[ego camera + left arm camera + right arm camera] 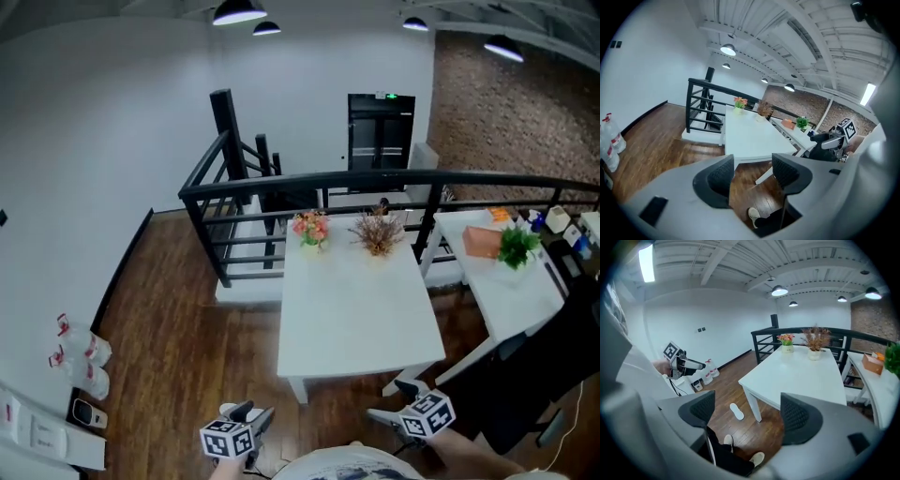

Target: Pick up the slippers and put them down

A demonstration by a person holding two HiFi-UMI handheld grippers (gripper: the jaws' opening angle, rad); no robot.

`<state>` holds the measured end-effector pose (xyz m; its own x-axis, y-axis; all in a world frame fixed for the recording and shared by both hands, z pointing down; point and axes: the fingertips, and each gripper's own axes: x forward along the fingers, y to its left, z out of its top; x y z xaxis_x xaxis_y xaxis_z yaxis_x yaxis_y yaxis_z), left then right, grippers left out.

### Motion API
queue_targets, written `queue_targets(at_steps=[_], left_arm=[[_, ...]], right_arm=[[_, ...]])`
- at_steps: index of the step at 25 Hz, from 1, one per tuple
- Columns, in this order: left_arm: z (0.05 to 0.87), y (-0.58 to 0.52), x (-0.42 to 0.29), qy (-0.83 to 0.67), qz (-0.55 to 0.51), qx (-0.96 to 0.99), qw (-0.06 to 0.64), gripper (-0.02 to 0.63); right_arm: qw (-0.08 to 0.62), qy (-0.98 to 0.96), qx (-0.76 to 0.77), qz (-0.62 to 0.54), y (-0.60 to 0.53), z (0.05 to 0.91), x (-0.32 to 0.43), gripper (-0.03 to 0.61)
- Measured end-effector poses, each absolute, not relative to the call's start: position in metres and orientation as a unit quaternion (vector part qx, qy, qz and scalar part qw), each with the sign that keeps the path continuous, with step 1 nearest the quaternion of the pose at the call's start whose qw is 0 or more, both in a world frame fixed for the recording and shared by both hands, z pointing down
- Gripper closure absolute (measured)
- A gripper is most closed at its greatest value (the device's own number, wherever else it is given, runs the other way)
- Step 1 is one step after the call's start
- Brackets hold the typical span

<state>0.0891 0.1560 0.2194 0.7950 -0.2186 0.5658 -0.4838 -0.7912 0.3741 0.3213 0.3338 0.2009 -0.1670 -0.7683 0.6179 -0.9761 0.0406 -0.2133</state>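
Observation:
One white slipper (pixel 737 411) lies flat on the wooden floor just left of the white table's near leg (pixel 754 406). In the head view a pale shape (pixel 228 410) beside my left gripper may be that slipper. My left gripper (pixel 750 176) is held open above the floor in front of the table, nothing between its fingers. My right gripper (pixel 747 416) is also open and empty, high above the slipper. Both show at the bottom of the head view, left gripper (pixel 255 414) and right gripper (pixel 392 401). The person's feet (pixel 757 458) wear light shoes.
The white table (pixel 356 309) carries a pot of flowers (pixel 310 228) and one of dried plants (pixel 379 232). A second table (pixel 502 291) to the right holds a green plant and an orange box. A black railing (pixel 309 183) runs behind. Bottles (pixel 89 361) stand by the left wall.

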Motion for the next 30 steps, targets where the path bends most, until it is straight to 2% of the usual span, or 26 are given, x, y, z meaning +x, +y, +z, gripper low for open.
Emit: queue_targets(at_steps=[6, 11, 20, 30], left_arm=[[0.215, 0.199, 0.176, -0.157, 0.268, 0.919, 0.243, 0.359], [0.216, 0.224, 0.211, -0.151, 0.275, 0.919, 0.239, 0.357], [0.212, 0.236, 0.238, -0.152, 0.292, 0.918, 0.220, 0.357], [0.217, 0.242, 0.237, -0.173, 0.288, 0.915, 0.223, 0.357]], right_arm=[[0.157, -0.677, 0.648, 0.312, 0.391, 0.206, 0.397, 0.126], [0.150, -0.674, 0.656, 0.305, 0.416, 0.210, 0.430, 0.126], [0.132, -0.680, 0.657, 0.297, 0.432, 0.207, 0.448, 0.127], [0.136, -0.702, 0.632, 0.301, 0.432, 0.217, 0.444, 0.127]])
